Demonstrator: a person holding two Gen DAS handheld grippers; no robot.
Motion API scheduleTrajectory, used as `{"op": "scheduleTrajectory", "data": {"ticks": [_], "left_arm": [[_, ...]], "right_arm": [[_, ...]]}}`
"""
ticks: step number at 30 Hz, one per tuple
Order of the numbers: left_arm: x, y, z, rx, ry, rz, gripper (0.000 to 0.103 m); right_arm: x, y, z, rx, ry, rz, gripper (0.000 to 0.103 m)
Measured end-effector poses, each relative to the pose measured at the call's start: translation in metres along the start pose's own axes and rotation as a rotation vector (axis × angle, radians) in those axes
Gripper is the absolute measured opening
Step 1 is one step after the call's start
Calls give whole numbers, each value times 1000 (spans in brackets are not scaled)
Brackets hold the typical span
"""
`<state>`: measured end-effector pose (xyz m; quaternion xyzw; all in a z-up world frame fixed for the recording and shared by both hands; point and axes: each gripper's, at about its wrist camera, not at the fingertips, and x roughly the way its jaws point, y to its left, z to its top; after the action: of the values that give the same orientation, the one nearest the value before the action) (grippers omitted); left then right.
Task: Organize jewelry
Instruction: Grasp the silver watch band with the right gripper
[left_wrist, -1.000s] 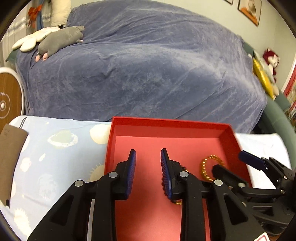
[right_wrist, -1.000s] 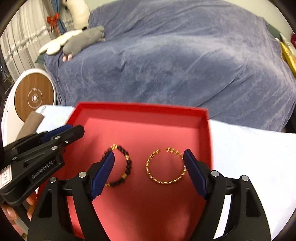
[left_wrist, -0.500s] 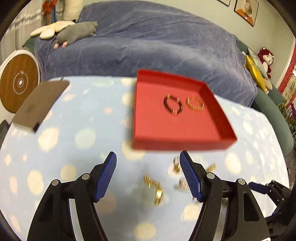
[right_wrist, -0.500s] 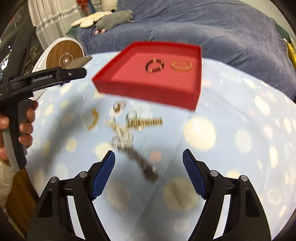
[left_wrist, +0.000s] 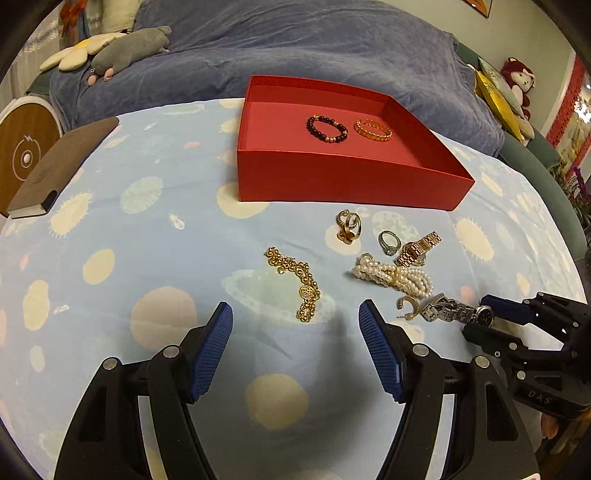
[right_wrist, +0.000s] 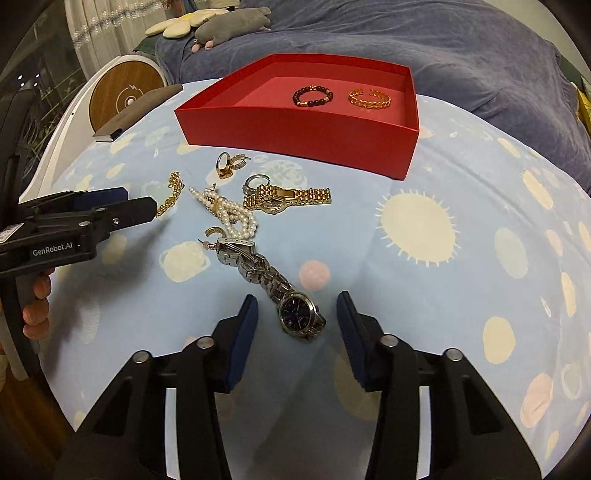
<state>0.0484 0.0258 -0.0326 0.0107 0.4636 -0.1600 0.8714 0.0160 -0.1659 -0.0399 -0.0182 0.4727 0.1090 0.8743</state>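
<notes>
My left gripper (left_wrist: 295, 345) has its jaws wide apart with nothing between them, hovering over the blue spotted cloth (left_wrist: 147, 258). My right gripper (right_wrist: 297, 325) has its jaws closing around the dial of the silver watch (right_wrist: 301, 312), which lies between the pads on the cloth; the pads do not touch it yet.

I take the red box (left_wrist: 347, 181) as my landmark. Far to its left, at the cloth's edge, lies a brown notebook (left_wrist: 59, 173). Inside the box, toward its back wall, sit a dark bead bracelet (left_wrist: 327, 128) and, just to the right of it, a gold bangle (left_wrist: 373, 129).

In front of the box the loose pieces are scattered: leftmost a gold chain (left_wrist: 299, 282), then a cluster of gold rings (left_wrist: 348, 227) near the box's front wall, a silver ring (left_wrist: 389, 242), and a gold watch (left_wrist: 419, 249) beside it. Nearer to me than those lies a pearl bracelet (left_wrist: 395, 277), with a small hoop earring (left_wrist: 406, 304) just in front of it, close to the silver watch's band.

Behind the box stretches a blue-covered sofa (left_wrist: 314, 48).
</notes>
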Motion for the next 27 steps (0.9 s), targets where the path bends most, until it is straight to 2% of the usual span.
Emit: {"op": "scheduleTrajectory", "data": {"ticks": [2, 3, 5, 7, 9, 16, 20, 25, 27], "left_arm": [[3, -1, 1, 11, -1, 8, 68], [5, -2, 1, 16, 0, 12, 68], [9, -3, 2, 25, 4, 15, 64], [13, -6, 2, 34, 12, 13, 57], [13, -9, 2, 45, 1, 22, 56], [7, -26, 10, 45, -16, -54, 56], [13, -40, 17, 49, -12, -93, 56], [30, -54, 27, 42, 2, -91, 55], [36, -59, 30, 38, 14, -83, 51]], "right_arm": [[0, -2, 1, 21, 7, 25, 17], [-1, -3, -1, 33, 14, 42, 9], [-3, -2, -2, 39, 17, 49, 9], [-6, 0, -3, 37, 17, 60, 9], [-11, 0, -5, 45, 10, 81, 8], [-39, -9, 3, 104, -64, 122, 8], [-46, -17, 9, 132, -89, 111, 8], [-42, -19, 11, 150, -86, 113, 8], [-40, -19, 11, 150, -83, 114, 8]]}}
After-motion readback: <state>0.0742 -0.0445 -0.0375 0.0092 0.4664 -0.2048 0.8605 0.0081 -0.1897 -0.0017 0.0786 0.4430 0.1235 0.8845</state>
